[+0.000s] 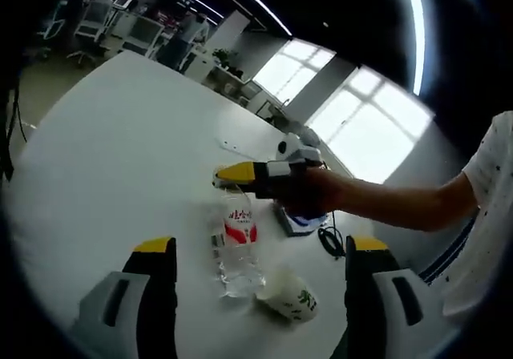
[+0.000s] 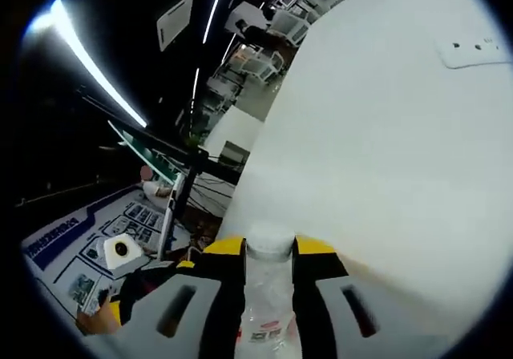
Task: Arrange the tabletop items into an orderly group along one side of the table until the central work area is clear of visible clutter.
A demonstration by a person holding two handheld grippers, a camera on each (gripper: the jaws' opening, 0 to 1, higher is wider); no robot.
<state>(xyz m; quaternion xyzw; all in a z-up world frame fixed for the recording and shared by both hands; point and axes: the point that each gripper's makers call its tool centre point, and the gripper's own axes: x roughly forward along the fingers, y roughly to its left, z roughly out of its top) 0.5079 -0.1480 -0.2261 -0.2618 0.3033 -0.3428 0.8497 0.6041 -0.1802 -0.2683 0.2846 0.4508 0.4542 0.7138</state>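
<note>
Closest in, the left gripper (image 1: 255,256) shows its two yellow-tipped jaws rising at five and seven o'clock in the left gripper view, spread wide apart with nothing between them. Right between those jaws, a little farther out on the white table (image 1: 120,151), stands a clear water bottle (image 1: 238,243) with a red and white label, upright. Just beside its base, toward five o'clock, a white paper cup (image 1: 290,295) lies tipped on its side, its green print showing.

Over the bottle's top comes the right gripper (image 1: 234,179), held in a person's hand (image 1: 317,191), reaching in from three o'clock with the forearm behind it. In the right gripper view its own jaws (image 2: 269,255) sit tight on either side of the bottle's neck (image 2: 268,295), just under the white cap; that grip looks closed on the bottle.

Past the hand, near four o'clock, a small blue and white object (image 1: 300,223) rests on the table beside a coiled black cable (image 1: 330,243). A flat white cover plate (image 2: 474,50) lies in the tabletop at one o'clock in the right gripper view.
</note>
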